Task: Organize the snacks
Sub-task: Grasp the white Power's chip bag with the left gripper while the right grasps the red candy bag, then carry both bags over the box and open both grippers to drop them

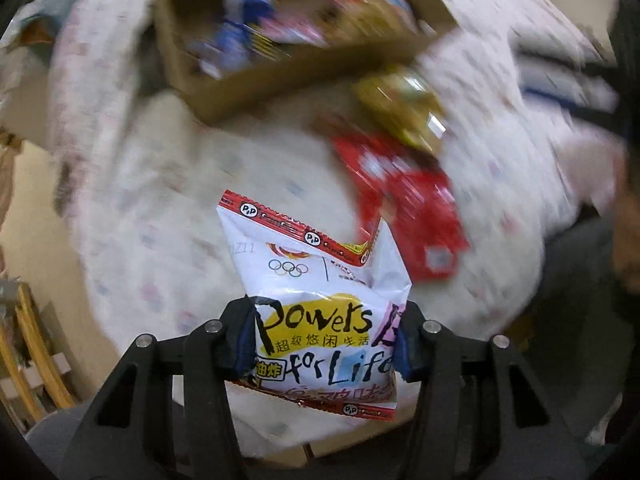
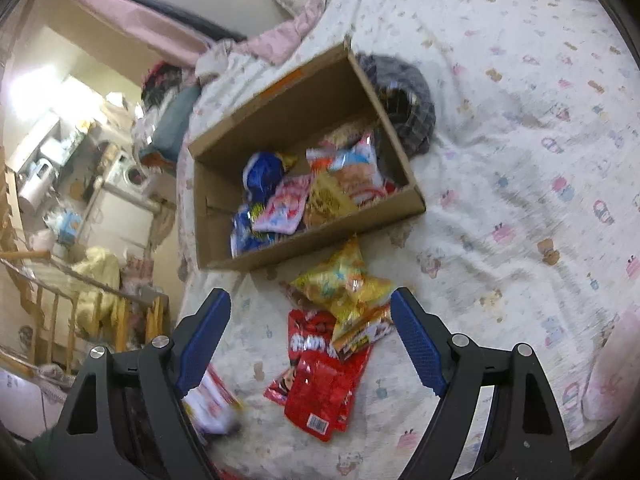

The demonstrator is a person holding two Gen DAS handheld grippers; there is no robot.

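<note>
Left claw point(image 1: 324, 344) pinches the white snack bag point(image 1: 320, 300); right claw point(image 2: 310, 344) gapes empty

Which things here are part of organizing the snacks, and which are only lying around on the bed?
Part of the job:
- white snack bag, gripped in the left tongs
- cardboard box with snacks inside
- yellow snack bags on the bed
- red snack bags on the bed
- right tongs, open above them

Just lying about:
- dark checked cloth behind the box
- pink blanket
- patterned bedsheet
</note>
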